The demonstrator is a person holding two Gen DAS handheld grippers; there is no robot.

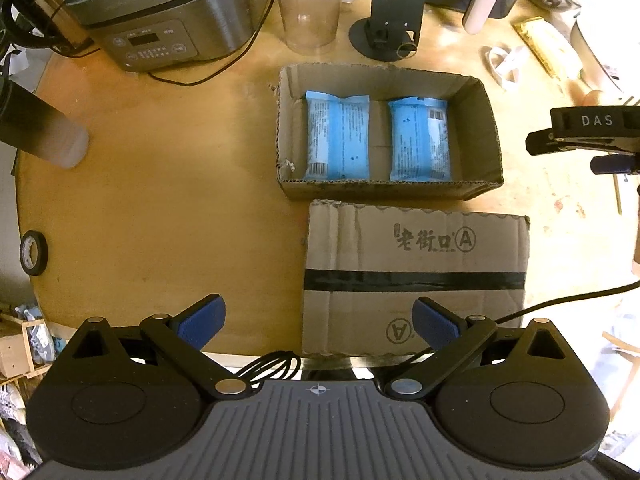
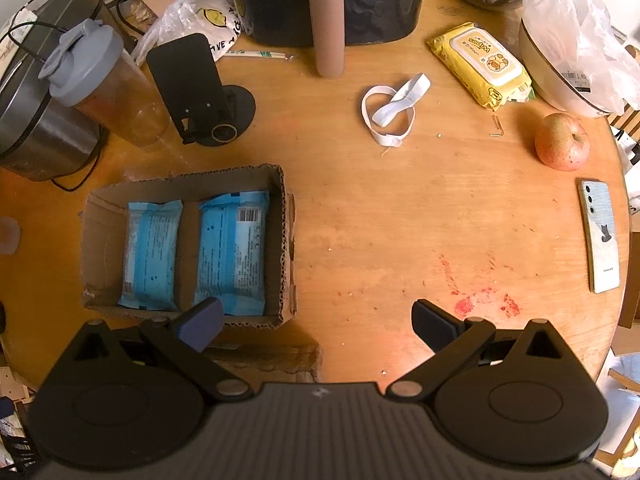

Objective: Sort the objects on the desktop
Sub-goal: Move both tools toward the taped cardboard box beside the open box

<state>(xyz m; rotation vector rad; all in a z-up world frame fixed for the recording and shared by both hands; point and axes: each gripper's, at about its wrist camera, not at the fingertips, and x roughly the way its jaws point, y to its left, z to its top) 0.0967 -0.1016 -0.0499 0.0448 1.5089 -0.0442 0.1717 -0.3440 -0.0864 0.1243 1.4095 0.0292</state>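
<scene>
While both grippers are held above the near edge of the round wooden counter [image 2: 380,208], nothing is gripped by either. The left gripper [image 1: 318,322] is seen with its blue-padded fingers [image 1: 200,326] spread wide, poised level over the near edge, its right finger above a closed cardboard box [image 1: 416,280] that is sealed with black tape and set at that edge. The right gripper [image 2: 316,324] is likewise spread wide and empty, pointed across the counter toward its far edge; in the left wrist view it [image 1: 576,148] is seen reaching in from the right edge.

Just beyond the closed box, an open cardboard box [image 1: 486,120] is placed near the middle of the counter. Two blue packets are laid flat inside it, side by side: a left packet [image 1: 338,138] and a right packet [image 1: 420,140], apart from each other with bare cardboard between them.

Toward the far edge, a rice cooker [image 1: 160,12], a clear tumbler [image 1: 310,8] and a black phone stand [image 1: 390,20] are lined up. On the right half, a white elastic band [image 2: 394,108], a yellow wipes pack [image 2: 480,64], an apple [image 2: 562,142] and a phone [image 2: 600,236] near the right edge are scattered. A roll of black tape [image 1: 34,252] is found at the left edge.
</scene>
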